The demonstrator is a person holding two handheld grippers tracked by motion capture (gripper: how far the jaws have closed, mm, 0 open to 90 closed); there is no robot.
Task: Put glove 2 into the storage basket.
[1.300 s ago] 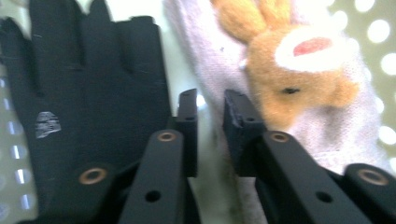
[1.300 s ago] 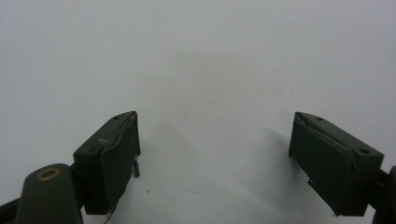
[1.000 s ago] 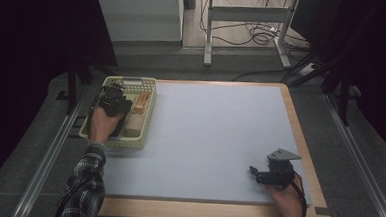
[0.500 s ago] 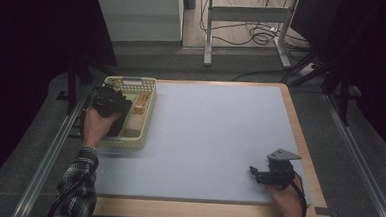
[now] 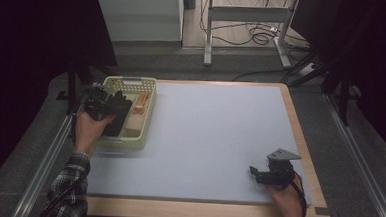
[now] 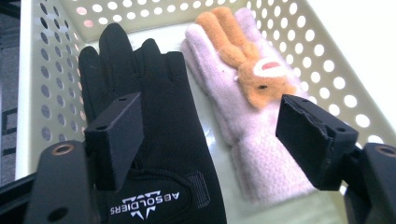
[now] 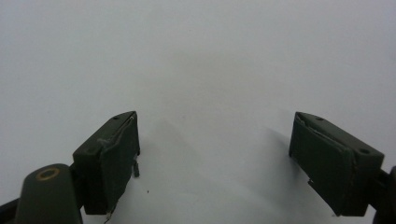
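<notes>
Left hand-held gripper (image 6: 219,140) released, jaws just opening, above soft, limp black glove (image 6: 154,135) at frame centre-left; best pinched at cuff.

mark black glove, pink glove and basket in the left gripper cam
black glove (image 6: 161,121): left gripper view, back of the hand.
pink glove (image 6: 224,88): left gripper view, palm area beside the orange animal patch.
basket (image 6: 336,60): left gripper view, perforated right wall.

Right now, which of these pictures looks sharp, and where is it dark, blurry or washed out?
High view: dim, black around the table. Left gripper view: bright, the black glove and pink glove sharp, the basket rim washed out. Right gripper view: soft grey, faint shadows under the jaws.
</notes>
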